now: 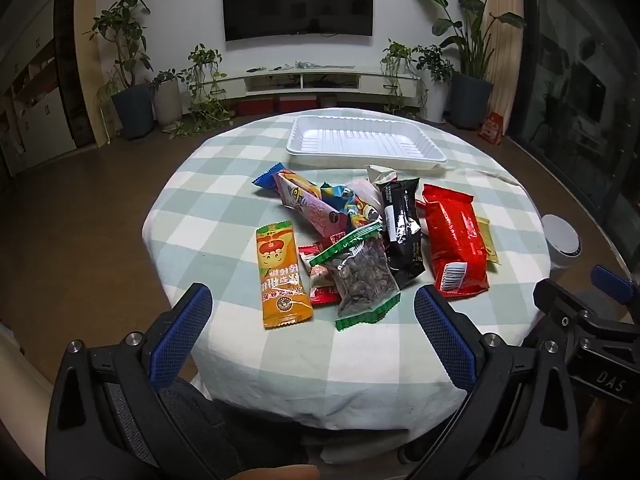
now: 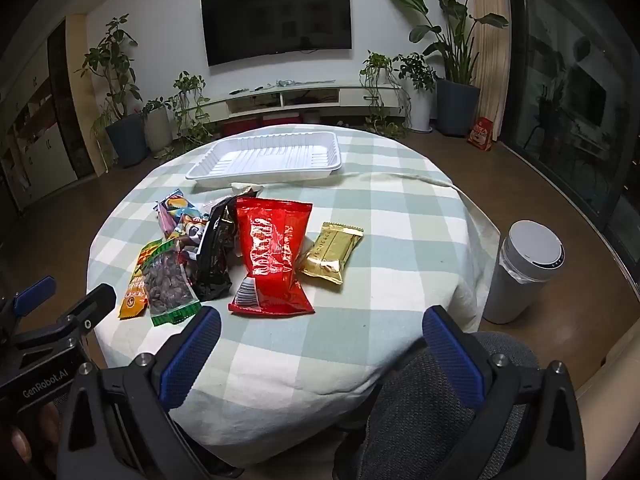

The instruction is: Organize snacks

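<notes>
Right wrist: bin [image 2: 524,268] beside table [image 2: 400,240]; plants [image 2: 116,80] beyond.

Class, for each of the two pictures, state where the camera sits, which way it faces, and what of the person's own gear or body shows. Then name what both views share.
Left wrist: sits behind the open left tongs, looking down and forward across the table at the snack pile; the right tongs show at its right edge.
Right wrist: sits behind the open right tongs, same direction; the left tongs show at left.
Shared: white tray, red packet, seed packet.
</notes>
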A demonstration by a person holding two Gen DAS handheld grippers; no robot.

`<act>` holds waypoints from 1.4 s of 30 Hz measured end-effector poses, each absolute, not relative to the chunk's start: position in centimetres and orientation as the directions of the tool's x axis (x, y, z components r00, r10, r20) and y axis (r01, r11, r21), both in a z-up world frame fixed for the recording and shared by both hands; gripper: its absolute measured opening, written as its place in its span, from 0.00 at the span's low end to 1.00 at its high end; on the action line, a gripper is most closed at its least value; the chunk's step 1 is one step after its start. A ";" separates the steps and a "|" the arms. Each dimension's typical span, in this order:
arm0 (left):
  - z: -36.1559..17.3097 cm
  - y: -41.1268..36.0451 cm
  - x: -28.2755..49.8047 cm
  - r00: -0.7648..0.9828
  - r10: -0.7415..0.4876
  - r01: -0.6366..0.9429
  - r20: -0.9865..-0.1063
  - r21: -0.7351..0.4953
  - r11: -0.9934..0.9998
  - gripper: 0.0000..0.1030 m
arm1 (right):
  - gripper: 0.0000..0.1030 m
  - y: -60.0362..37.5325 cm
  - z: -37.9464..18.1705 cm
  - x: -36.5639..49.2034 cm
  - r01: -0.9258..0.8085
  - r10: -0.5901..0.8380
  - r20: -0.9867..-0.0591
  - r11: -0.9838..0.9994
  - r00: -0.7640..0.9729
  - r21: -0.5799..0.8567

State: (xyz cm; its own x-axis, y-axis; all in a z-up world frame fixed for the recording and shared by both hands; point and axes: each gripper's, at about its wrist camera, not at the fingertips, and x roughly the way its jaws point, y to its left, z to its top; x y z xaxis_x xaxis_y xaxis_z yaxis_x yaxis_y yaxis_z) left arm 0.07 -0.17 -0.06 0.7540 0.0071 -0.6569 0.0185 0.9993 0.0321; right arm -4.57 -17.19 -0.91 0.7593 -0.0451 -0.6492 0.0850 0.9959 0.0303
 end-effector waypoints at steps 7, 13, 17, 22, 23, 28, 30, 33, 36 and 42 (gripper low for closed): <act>-0.1 -0.1 -0.1 0.756 -0.004 0.009 -0.654 0.004 1.000 1.00 | 1.00 -17.1 -0.9 -4.6 0.086 -0.051 -0.649 0.996 0.759 0.021; -0.1 -0.3 -0.2 0.757 -0.004 0.008 -0.653 0.004 1.000 1.00 | 1.00 -17.0 -0.9 -4.6 0.087 -0.053 -0.648 0.996 0.760 0.019; -0.1 -0.2 -0.1 0.756 -0.004 0.009 -0.655 0.005 1.000 1.00 | 1.00 -17.0 -0.9 -4.6 0.086 -0.055 -0.647 0.996 0.761 0.017; 0.0 -0.2 -0.3 0.756 -0.006 0.011 -0.655 0.004 1.000 1.00 | 1.00 -17.0 -0.9 -4.5 0.086 -0.057 -0.645 0.996 0.762 0.014; 0.0 -0.2 -0.3 0.756 -0.006 0.011 -0.655 0.003 1.000 1.00 | 1.00 -17.0 -0.9 -4.5 0.086 -0.057 -0.645 0.996 0.762 0.014; 0.0 -0.2 -0.2 0.754 -0.007 0.011 -0.657 0.003 1.000 1.00 | 1.00 -16.9 -0.9 -4.5 0.086 -0.058 -0.645 0.996 0.762 0.012; 0.0 -0.2 -0.3 0.754 -0.010 0.013 -0.656 0.000 1.000 1.00 | 1.00 -16.9 -0.9 -4.5 0.086 -0.058 -0.646 0.996 0.761 0.012; -0.1 -0.2 -0.2 0.754 -0.008 0.012 -0.656 0.002 1.000 1.00 | 1.00 -16.9 -0.9 -4.5 0.086 -0.058 -0.645 0.996 0.762 0.011; 0.0 -0.2 -0.2 0.754 -0.007 0.011 -0.657 0.002 1.000 1.00 | 1.00 -16.8 -0.9 -4.5 0.086 -0.059 -0.646 0.996 0.761 0.010; -0.1 -0.1 -0.2 0.753 -0.009 0.012 -0.658 0.001 1.000 1.00 | 1.00 -16.8 -0.9 -4.5 0.086 -0.059 -0.645 0.996 0.762 0.010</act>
State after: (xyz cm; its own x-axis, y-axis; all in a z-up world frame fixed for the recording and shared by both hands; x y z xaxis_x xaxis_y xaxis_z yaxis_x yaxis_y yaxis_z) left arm -0.20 -0.15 -0.05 0.7532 -0.0086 -0.6577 0.0121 0.9999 0.0008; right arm -4.53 -16.84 -0.92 0.7615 -0.0595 -0.6454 0.0860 0.9962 0.0096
